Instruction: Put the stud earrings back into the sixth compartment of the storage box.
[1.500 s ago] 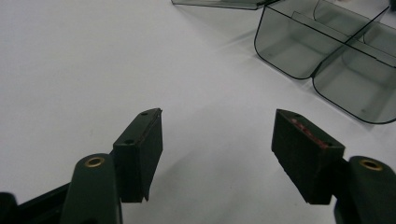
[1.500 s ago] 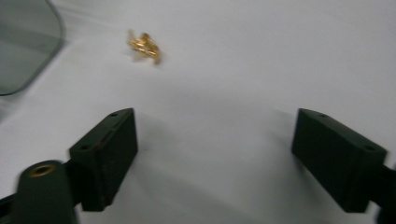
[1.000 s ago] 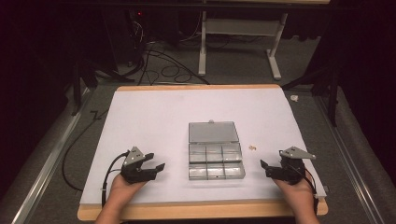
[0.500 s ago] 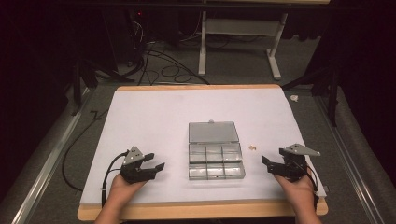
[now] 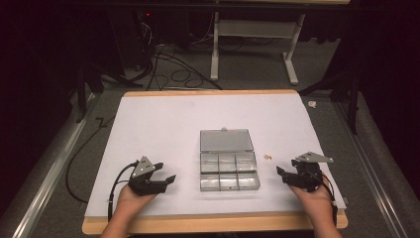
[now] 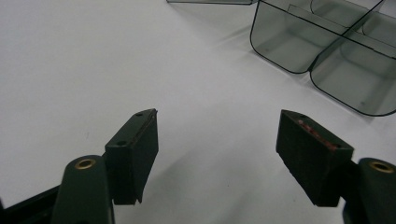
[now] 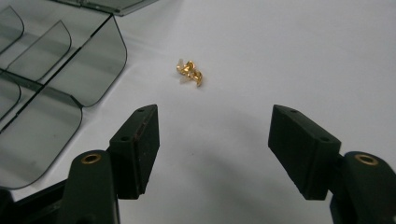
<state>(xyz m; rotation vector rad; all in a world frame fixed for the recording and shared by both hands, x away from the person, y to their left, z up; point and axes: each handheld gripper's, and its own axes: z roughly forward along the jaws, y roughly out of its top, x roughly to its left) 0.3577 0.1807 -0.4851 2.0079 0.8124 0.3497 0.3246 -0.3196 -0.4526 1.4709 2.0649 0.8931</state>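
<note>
Dark room behind, grey carpeted floor (image 5: 64,163) with black cables (image 5: 163,69) and a white metal stand frame (image 5: 252,49) past the far edge. White sheet (image 5: 163,129) is covering most of the wood-edged rectangular table (image 5: 208,225).

Clear smoky plastic compartment box (image 5: 229,171) is sitting mid-table, slightly toward my side, six compartments in two rows of three, hinged lid (image 5: 226,140) lying flat open on its far side. The compartments I can see are looking empty; in the left gripper view two rounded corner cells (image 6: 327,51) are showing at upper right.

I'm holding my left black two-jaw gripper (image 5: 161,177) just above the sheet, left of the box and apart from it, jaws pointing toward the box. Fingers (image 6: 133,154) are spread wide, nothing between them, only bare sheet.

My right black two-jaw gripper (image 5: 283,173) is sitting right of the box, near the table's right edge, jaws pointing left. Fingers (image 7: 137,149) are likewise released, wide apart, gripping nothing.

Small cluster of gold-coloured metal parts with a white bit (image 7: 190,73) is lying on the sheet ahead of my right jaws, just beside the box's corner, touching neither. In the high view it's a tiny speck (image 5: 268,156) between box and right gripper.
</note>
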